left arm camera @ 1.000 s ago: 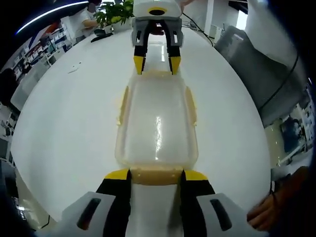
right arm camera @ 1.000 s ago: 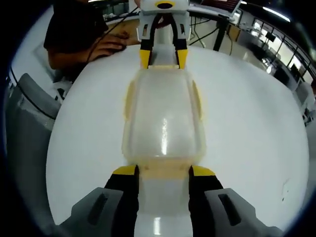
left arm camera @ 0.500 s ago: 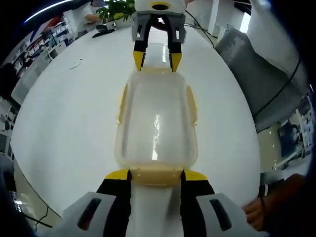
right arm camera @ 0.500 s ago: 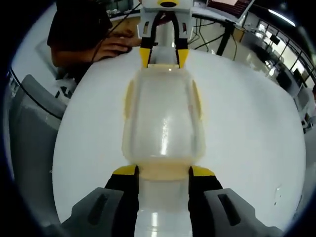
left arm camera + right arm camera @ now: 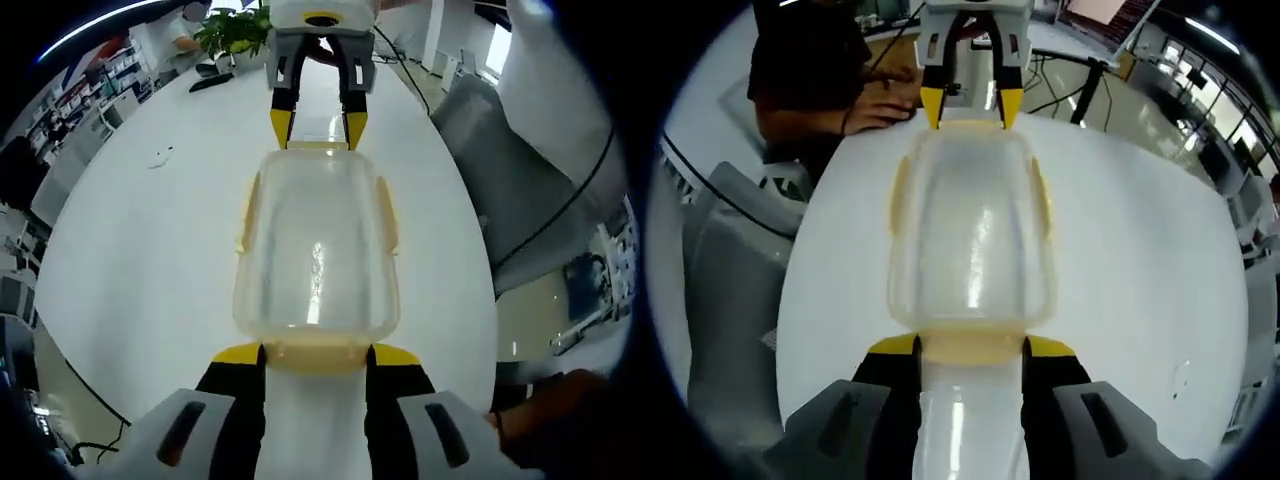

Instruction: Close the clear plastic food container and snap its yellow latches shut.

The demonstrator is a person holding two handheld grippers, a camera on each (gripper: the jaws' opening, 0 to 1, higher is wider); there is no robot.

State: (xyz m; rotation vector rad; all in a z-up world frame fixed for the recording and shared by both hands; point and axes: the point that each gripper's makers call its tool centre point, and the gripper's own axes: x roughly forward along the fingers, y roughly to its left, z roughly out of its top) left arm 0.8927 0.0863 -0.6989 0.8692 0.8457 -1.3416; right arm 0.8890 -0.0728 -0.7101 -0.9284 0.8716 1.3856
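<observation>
Since the clear rectangular plastic food container (image 5: 317,255) at frame centre on the round white table (image 5: 140,250) looks light, thin-walled and slick (apparently empty), both grippers' spread jaws straddling its yellow end latches (image 5: 316,353) seem the right holds.

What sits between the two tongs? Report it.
In the left gripper view, the clear plastic food container with yellow latches spans the whole stretch between the left tongs and the right tongs, one at each end.
</observation>
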